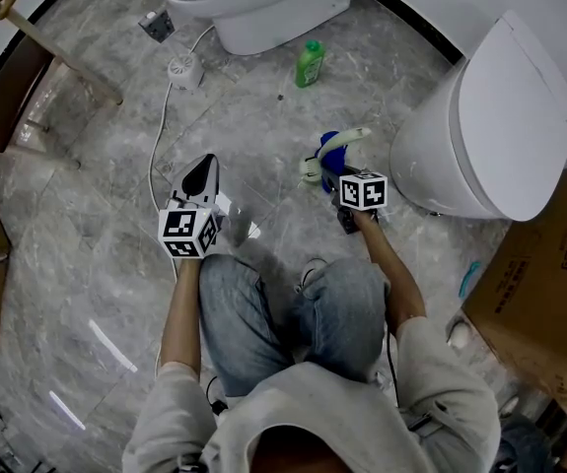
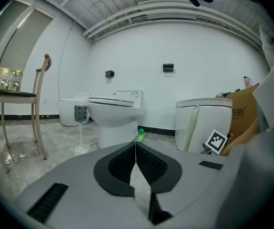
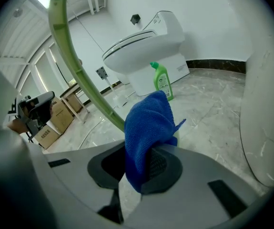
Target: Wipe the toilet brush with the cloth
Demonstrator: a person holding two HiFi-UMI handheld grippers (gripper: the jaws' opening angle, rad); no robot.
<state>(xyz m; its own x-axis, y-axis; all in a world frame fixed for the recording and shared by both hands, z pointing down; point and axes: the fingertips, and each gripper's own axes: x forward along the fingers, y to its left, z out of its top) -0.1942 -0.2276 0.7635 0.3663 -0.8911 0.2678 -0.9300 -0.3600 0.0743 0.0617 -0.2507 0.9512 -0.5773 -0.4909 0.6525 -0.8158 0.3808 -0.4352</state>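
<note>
The toilet brush (image 3: pixel 74 65) stands on the floor (image 1: pixel 96 215) just in front of the person's knees, beside the near toilet (image 1: pixel 500 116). Its pale green handle curves upward; the head is hard to make out in the head view.

The blue cloth (image 3: pixel 148 128) lies against the lower part of the handle, where the handle passes out of sight behind it. The right gripper (image 3: pixel 141 168) has its jaws clamped on this cloth, with a bunched fold standing up above them.

The left gripper (image 2: pixel 136 161) is held well to the left of the brush, clear of it. Its jaws are pressed together with nothing between them.

Surroundings — a green bottle (image 1: pixel 309 64) stands on the floor between the brush and the far toilet (image 1: pixel 253 8). A chair (image 1: pixel 17 77) is at the left edge, and a cardboard box (image 1: pixel 544 284) is at the right.
</note>
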